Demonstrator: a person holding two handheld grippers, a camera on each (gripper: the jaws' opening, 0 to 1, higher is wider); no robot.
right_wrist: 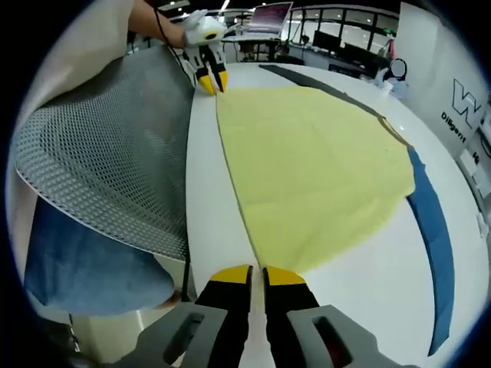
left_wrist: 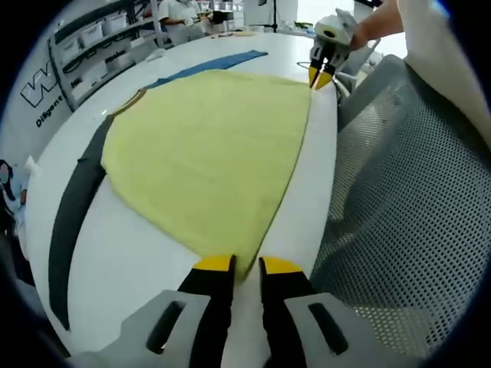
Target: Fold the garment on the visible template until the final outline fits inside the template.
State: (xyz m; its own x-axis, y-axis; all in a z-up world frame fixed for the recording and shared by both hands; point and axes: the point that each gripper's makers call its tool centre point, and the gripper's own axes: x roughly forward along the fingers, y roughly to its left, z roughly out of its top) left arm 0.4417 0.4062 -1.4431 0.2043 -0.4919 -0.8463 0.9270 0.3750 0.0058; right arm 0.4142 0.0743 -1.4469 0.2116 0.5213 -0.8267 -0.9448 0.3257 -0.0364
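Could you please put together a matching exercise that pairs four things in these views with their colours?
Things:
1. garment
2. table
3. chair back
4. left gripper jaw tips

Colours:
A. white
B. grey mesh
C. pale yellow
D. bright yellow on black

Pairs: 1-C, 2-A, 3-B, 4-D

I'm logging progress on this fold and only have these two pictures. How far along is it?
Early stage, it seems. Done: the yellow garment lies spread flat on the white table, over dark and blue template strips. In hand: the left gripper and right gripper each pinch a corner on the near edge. Left: folding it over, since the cloth reaches across the strips.
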